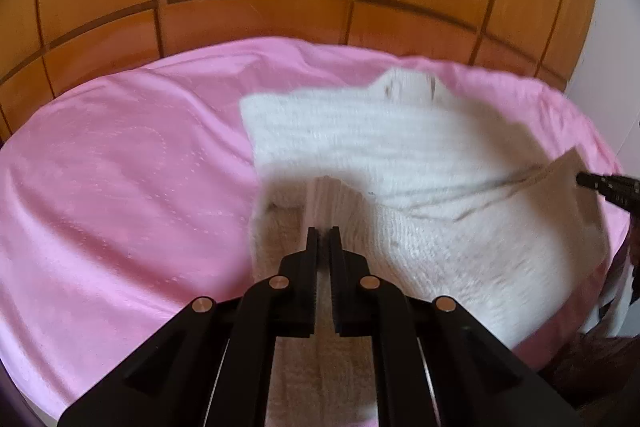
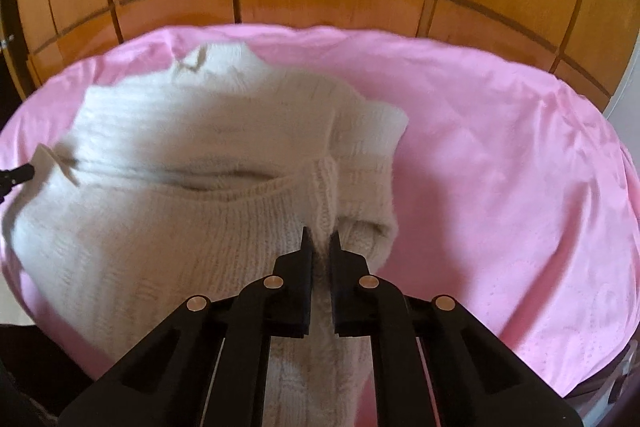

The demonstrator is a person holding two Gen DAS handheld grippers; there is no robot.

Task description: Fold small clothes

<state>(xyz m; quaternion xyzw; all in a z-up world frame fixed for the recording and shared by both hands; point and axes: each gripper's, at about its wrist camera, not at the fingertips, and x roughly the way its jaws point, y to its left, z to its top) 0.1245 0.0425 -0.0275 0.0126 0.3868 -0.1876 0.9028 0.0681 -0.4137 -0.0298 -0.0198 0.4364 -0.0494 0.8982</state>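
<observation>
Sweater [image 1: 400, 155], white knit, lies on the pink sheet [image 1: 120, 187], stretching ahead and to the right of the left gripper [image 1: 323, 233], which is closed on a bunched fold of its near edge. In the right view, the right gripper [image 2: 320, 237] pinches another fold; the sweater [image 2: 180, 167] spreads ahead-left, its hem sagging between both grippers.

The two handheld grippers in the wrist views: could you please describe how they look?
Both look alike. The left gripper and right gripper are matte black plastic, each with two flat, narrow jaws on angular linkage bars. Four round copper-coloured pivot pins sit across each linkage. The jaws' inner faces look finely ribbed. No cables, sleeves or readable markings show.
</observation>
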